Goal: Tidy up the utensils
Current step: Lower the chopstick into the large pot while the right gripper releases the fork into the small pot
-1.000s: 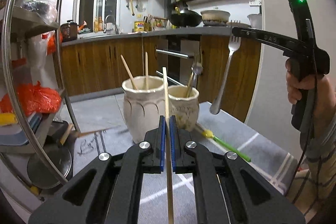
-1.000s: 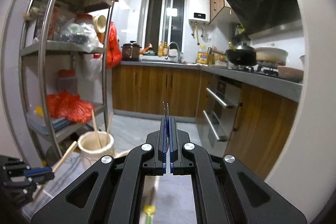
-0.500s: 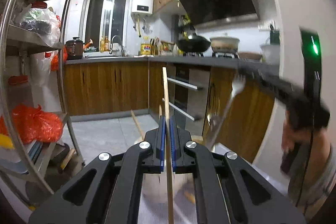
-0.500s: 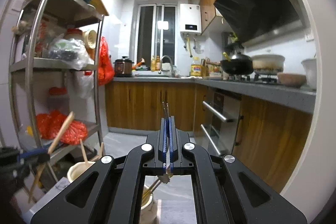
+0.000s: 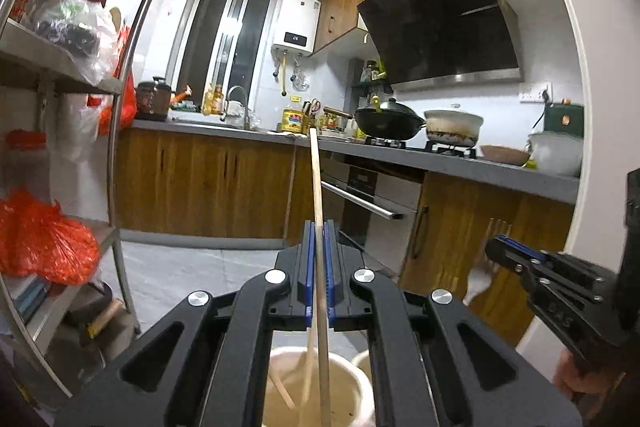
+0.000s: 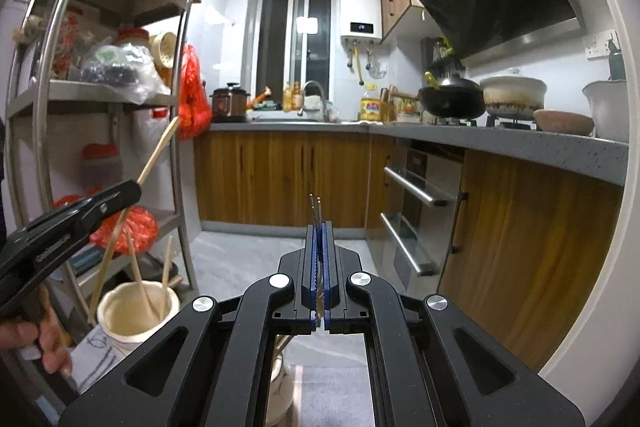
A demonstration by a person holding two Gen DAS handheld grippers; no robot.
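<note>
My left gripper (image 5: pixel 318 227) is shut on a wooden chopstick (image 5: pixel 314 179) held almost upright. Its lower part runs down over the mouth of a cream pot (image 5: pixel 348 367) that holds other chopsticks. In the right wrist view the left gripper (image 6: pixel 134 189) holds that chopstick (image 6: pixel 160 151) slanted, its lower end by the left rim of the cream pot (image 6: pixel 120 331). My right gripper (image 6: pixel 318 227) is shut on a metal fork (image 6: pixel 315 207), whose tines poke out past the pads. A second pot (image 6: pixel 280 383) sits below it. The left view also shows the right gripper (image 5: pixel 494 247) and the fork (image 5: pixel 478 279).
A metal shelf rack (image 6: pixel 180 131) with red bags (image 6: pixel 192 95) stands close on the left. Wooden cabinets and an oven (image 6: pixel 416 223) line the back and right under a grey counter (image 6: pixel 500 143). A person's hand (image 6: pixel 48 343) grips the left tool.
The left gripper rose with the chopstick, so the pots slid to the bottom of its view. The right gripper sank with the fork, from high on the right to low on the right.
</note>
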